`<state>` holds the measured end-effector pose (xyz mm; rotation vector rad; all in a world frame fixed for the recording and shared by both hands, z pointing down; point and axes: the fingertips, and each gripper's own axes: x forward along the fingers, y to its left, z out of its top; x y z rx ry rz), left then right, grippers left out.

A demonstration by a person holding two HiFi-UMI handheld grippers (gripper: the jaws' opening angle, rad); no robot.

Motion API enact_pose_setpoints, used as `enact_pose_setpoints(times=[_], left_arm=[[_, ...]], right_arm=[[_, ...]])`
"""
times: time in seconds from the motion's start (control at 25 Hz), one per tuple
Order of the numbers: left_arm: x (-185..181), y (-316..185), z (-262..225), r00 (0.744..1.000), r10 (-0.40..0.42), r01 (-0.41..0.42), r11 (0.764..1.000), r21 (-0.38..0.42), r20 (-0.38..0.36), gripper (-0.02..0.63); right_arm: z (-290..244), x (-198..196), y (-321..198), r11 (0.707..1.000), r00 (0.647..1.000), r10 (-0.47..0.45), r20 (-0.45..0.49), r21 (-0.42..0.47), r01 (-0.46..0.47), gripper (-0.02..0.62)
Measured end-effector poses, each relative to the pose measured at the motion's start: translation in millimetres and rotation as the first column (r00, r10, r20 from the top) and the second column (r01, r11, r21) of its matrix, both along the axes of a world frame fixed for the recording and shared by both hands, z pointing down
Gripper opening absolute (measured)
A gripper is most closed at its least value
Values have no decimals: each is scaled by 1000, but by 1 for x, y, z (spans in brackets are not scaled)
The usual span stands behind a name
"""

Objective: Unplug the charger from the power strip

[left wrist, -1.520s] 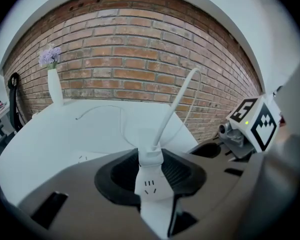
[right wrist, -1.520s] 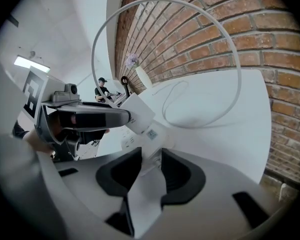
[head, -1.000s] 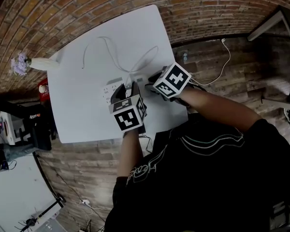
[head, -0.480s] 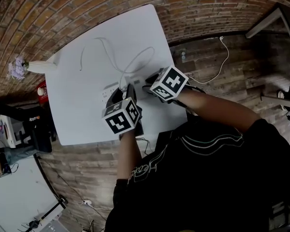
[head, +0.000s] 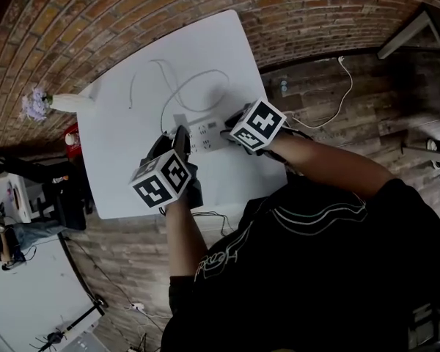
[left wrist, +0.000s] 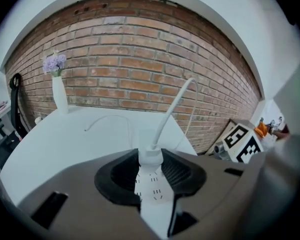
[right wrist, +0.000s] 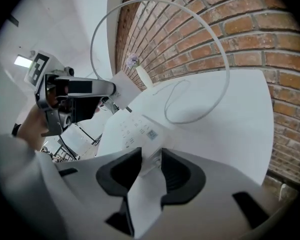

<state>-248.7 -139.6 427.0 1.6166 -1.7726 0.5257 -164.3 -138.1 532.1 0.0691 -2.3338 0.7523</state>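
Note:
The white power strip lies on the white table, and my right gripper is shut on its near end. To the strip's left, my left gripper is shut on the white charger and holds it off the strip. In the right gripper view the left gripper carries the charger in the air, apart from the strip. The charger's white cable loops over the far part of the table.
A white vase with purple flowers stands at the table's far left corner, also in the left gripper view as the vase. A brick wall lies beyond the table. Another white cable lies on the wooden floor at right.
My left gripper rose and moved left off the power strip with the charger in it, so the strip's sockets show. The cable loop shifted along. The right gripper kept still.

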Motion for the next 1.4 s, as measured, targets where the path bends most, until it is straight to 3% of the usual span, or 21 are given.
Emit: enact_pose_setpoints(times=[0.16,0.28,0.44,0.72,0.88,1.08,1.28,1.4], left_arm=[[9,5,-9,998,22,-20,1000,22,-58,135],[13,12,-14,992,24,-19,999,43,-120,135],[20,24,-28,982,55,-40,995,87,-180,135],[42,65,-61,962,137,-106,984,142,-234,135],[56,96,-81,948,175,-127,974,187,-267,135],[70,133,-104,942,211,-147,959,244,-261,135],[79,167,-121,936,230,-151,946,286,-267,135],[83,184,-130,934,232,-144,940,309,-270,133]], right_arm=[[0,1,-2,998,999,38,-36,-44,-39,104],[-12,6,-6,996,997,80,-16,-47,-80,25],[-53,16,-12,984,975,176,135,-59,-169,9],[-145,52,-2,941,877,337,343,-82,-329,8],[-191,67,23,943,860,292,419,23,-331,5],[-231,90,58,919,824,282,492,109,-379,-2],[-245,110,96,912,797,269,541,125,-392,-3],[-248,119,117,913,802,255,541,139,-384,-3]])
